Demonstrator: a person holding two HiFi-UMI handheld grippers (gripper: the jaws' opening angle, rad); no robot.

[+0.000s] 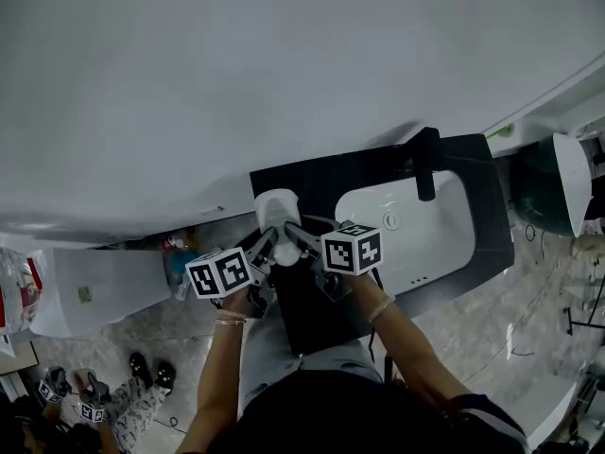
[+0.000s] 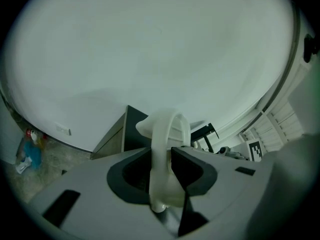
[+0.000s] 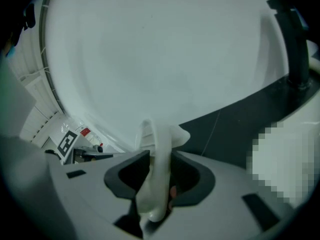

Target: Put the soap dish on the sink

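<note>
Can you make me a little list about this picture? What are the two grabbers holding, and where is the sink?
held thing: white soap dish
left gripper: shut on one edge of the soap dish
right gripper: shut on the opposite edge
sink basin: white, set in a dark counter
faucet: black, at the basin's back edge
where the dish is: over the counter's left end, beside the basin, not in it
dish set down yet: cannot tell
</note>
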